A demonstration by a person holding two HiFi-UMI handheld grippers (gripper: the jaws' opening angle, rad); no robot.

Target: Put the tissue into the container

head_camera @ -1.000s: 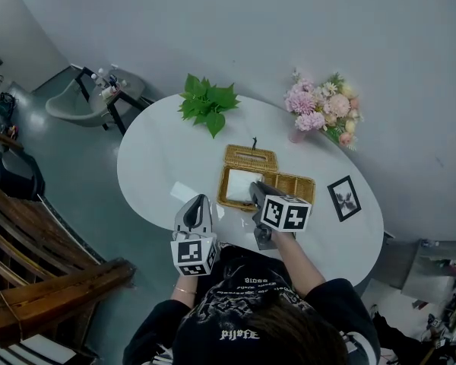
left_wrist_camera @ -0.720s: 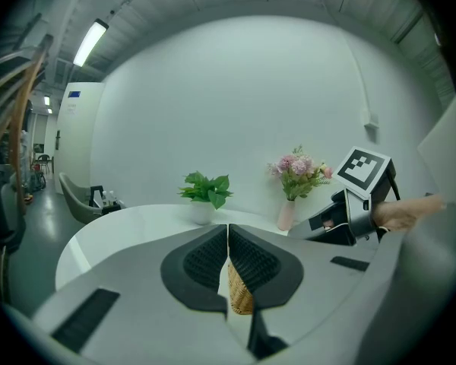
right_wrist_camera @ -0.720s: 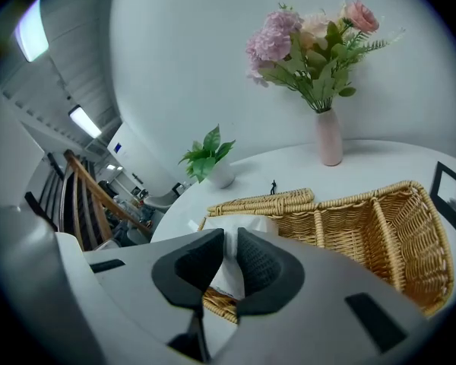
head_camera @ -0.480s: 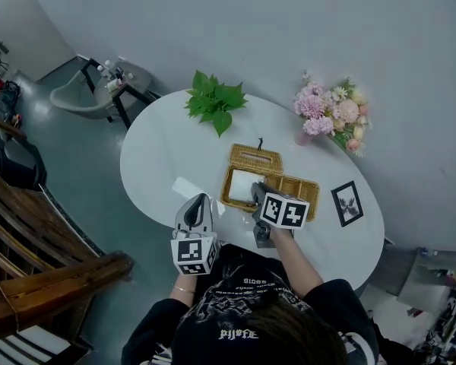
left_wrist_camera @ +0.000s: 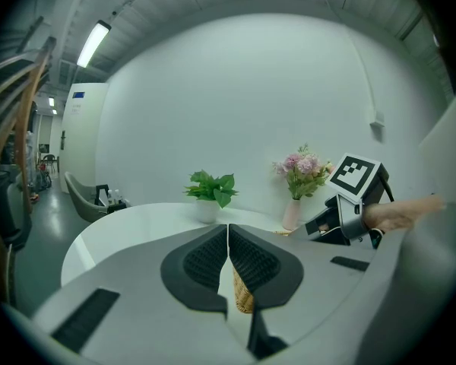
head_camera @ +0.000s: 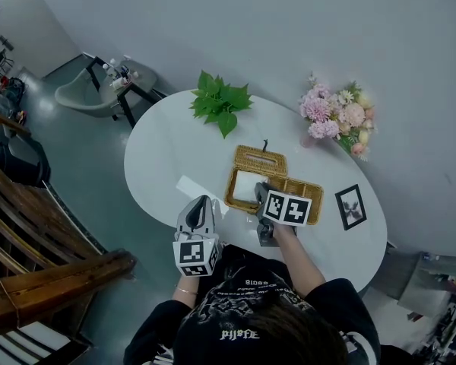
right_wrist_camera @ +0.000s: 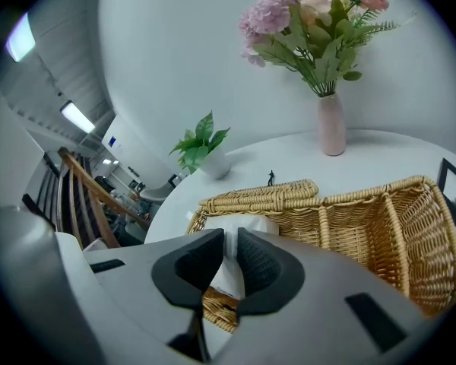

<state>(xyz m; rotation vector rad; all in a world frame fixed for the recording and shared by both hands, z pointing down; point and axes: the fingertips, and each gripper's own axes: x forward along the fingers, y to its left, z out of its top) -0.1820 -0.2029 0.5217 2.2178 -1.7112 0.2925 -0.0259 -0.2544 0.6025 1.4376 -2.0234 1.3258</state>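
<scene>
A wicker basket (head_camera: pixel 305 183) with two compartments stands on the white oval table (head_camera: pixel 167 147), and its woven lid (head_camera: pixel 257 160) leans at the far side. The white tissue (right_wrist_camera: pixel 247 220) lies in the left compartment. My right gripper (right_wrist_camera: pixel 230 235) reaches over the basket's near rim (right_wrist_camera: pixel 380 193), shut on the tissue, which fills the narrow gap between its pads. In the head view that right gripper (head_camera: pixel 260 193) is at the tissue (head_camera: pixel 245 181). My left gripper (left_wrist_camera: pixel 228 231) is shut and empty, held at the table's near edge, left of the basket. It shows in the head view as the left gripper (head_camera: pixel 199 202).
A green leafy plant (head_camera: pixel 221 102) and a vase of pink flowers (head_camera: pixel 336 117) stand at the table's far side. A framed picture (head_camera: pixel 351 206) lies right of the basket and a flat white sheet (head_camera: pixel 192 188) left of it. A chair (head_camera: pixel 91 97) and wooden bench (head_camera: pixel 38 265) stand on the floor.
The head view has drifted slightly, so the table sits a little further right. Both grippers keep about the same places, the right one still at the tissue in the basket.
</scene>
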